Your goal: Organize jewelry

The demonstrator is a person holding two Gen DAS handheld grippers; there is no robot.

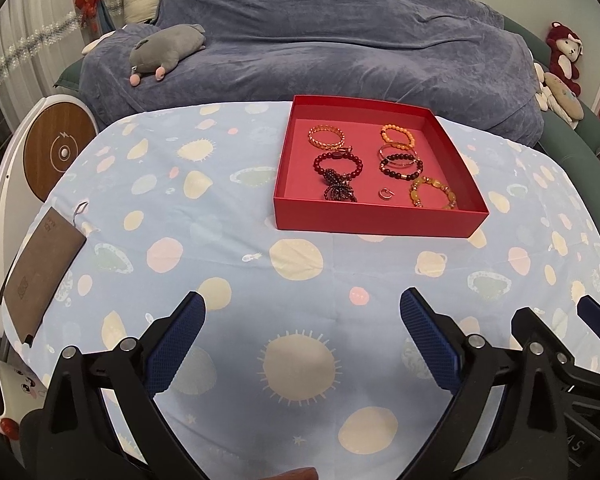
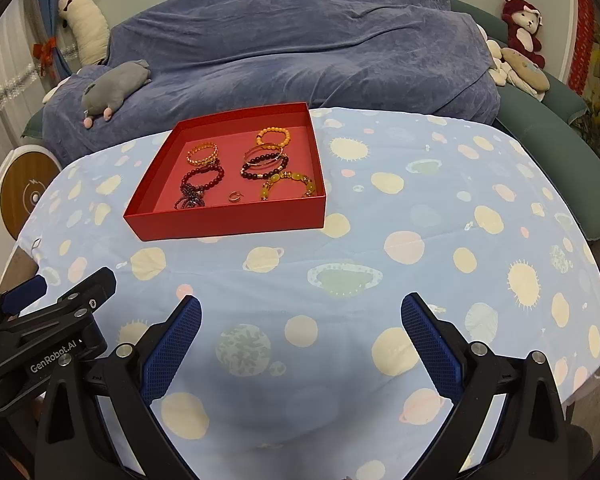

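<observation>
A shallow red box (image 1: 374, 222) (image 2: 224, 224) stands on the table with a light blue planet-print cloth (image 1: 300, 264) (image 2: 380, 264). Inside lie several bead bracelets: a gold one (image 1: 326, 136), an orange one (image 1: 397, 135), a dark red one (image 1: 337, 164), a dark one with a bangle (image 1: 401, 163), a yellow one (image 1: 433, 193), a dark bead bow (image 1: 339, 191) and a small ring (image 1: 385, 193) (image 2: 235, 197). My left gripper (image 1: 302, 316) is open and empty, near the table's front edge. My right gripper (image 2: 300, 318) is open and empty, right of the left one.
A brown card (image 1: 42, 276) lies at the table's left edge, a white mug (image 1: 4, 396) below it. A sofa under a blue cover (image 1: 320, 52) with plush toys (image 1: 168, 50) (image 2: 522, 30) stands behind the table. A white round device (image 1: 58, 152) is at left.
</observation>
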